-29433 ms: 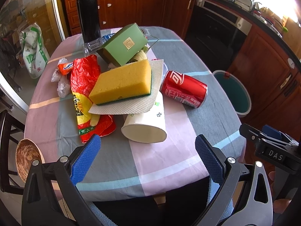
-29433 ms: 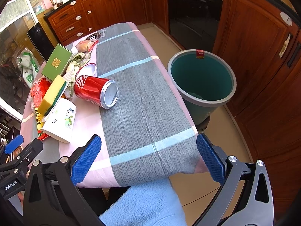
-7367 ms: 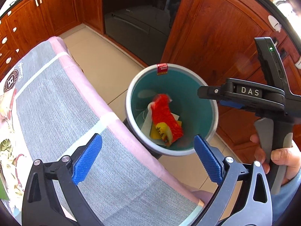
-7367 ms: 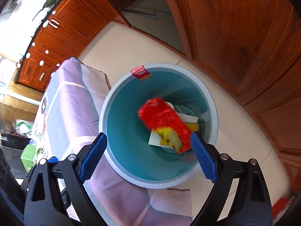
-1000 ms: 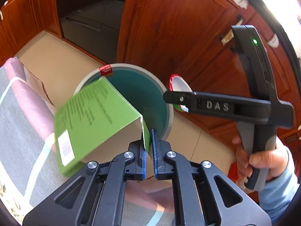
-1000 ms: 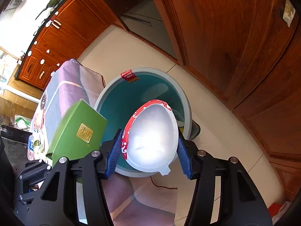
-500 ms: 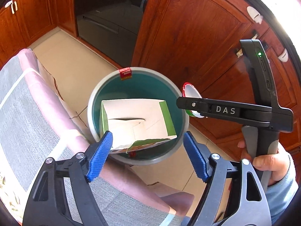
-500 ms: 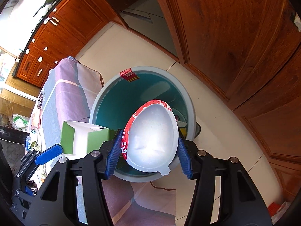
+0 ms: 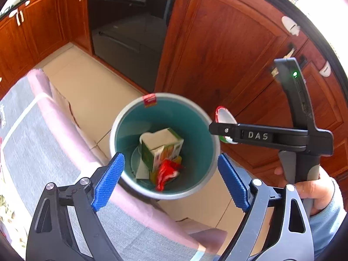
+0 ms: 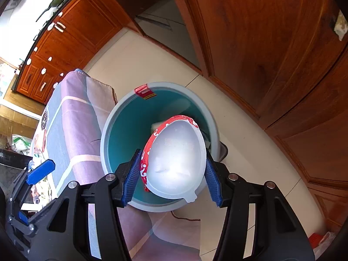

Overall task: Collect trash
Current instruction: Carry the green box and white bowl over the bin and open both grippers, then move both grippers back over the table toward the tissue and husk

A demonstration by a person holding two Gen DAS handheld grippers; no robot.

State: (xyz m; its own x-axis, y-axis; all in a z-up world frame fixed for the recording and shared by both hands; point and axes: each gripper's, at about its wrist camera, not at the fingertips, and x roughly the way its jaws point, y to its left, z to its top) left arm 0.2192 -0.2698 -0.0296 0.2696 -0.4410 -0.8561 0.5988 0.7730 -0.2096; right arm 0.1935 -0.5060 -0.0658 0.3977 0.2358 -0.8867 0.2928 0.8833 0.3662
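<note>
**Operator:** Teal plastic describes the inner wall of the round grey-rimmed waste bin (image 9: 202, 128); confirm what sits left of it.

**Inspector:** At far left is the table under its grey-and-pink striped cloth (image 9: 32, 134), its edge just beside the bin. The left gripper (image 9: 170, 180) hangs above the bin mouth. Its blue-padded jaws are opening, spread wide, with nothing between them.

**Operator:** Contents of the bin?

**Inspector:** A green-and-white cardboard box (image 9: 161, 150) lies tilted at the bottom. A crumpled red-and-yellow snack wrapper (image 9: 166, 173) lies against its lower side, touching it. A red sticker (image 9: 149, 100) hangs over the bin's far rim.

**Operator:** Proceed rightward.

**Inspector:** The right gripper (image 10: 171, 171) is over the bin's near right rim. Its pads pinch a white disposable bowl with a red patterned outside (image 10: 176, 158), one pad on each side of the rim, the hollow facing the camera. In the left wrist view, the same bowl (image 9: 225, 117) shows behind the black gripper body, and a hand (image 9: 319, 189) in a light-blue sleeve (image 9: 328, 224) grasps the handle.

**Operator:** Background at right?

**Inspector:** Red-brown wooden cabinet doors (image 9: 228, 50).
</note>
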